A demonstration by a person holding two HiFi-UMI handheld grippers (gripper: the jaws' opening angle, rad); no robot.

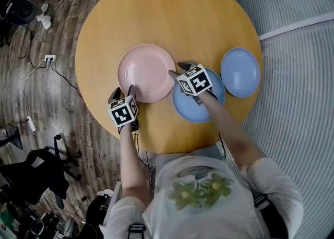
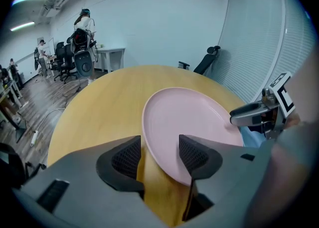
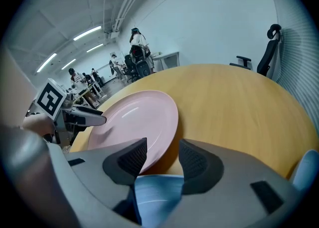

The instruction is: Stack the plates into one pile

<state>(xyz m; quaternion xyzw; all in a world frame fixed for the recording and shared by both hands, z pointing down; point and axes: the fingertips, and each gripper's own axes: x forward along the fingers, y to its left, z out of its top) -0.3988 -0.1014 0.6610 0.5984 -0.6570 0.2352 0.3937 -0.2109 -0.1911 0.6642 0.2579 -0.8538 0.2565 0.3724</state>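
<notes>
Pink plate (image 1: pixel 146 72) sits flat near the middle of the round wooden table (image 1: pixel 172 13), with a large blue plate (image 1: pixel 195 110) just beside its lower right rim and a smaller blue plate (image 1: pixel 240 72) further right, apart from both. Nothing stacked. Left gripper (image 1: pixel 123 92) is at the pink plate's lower left rim, jaws apart and straddling the rim: one pad over the plate, the other over bare wood, no squeeze, nothing held. Right gripper (image 1: pixel 177 70) is at the pink plate's right rim, jaws wide apart with the pink rim showing between them and the large blue plate underneath; not clamped on anything. Left forearm runs almost straight forward from the person's body at the table's near edge. Right forearm angles forward and left across the large blue plate. Both marker cubes face up, and both grippers are low, close to the tabletop.
</notes>
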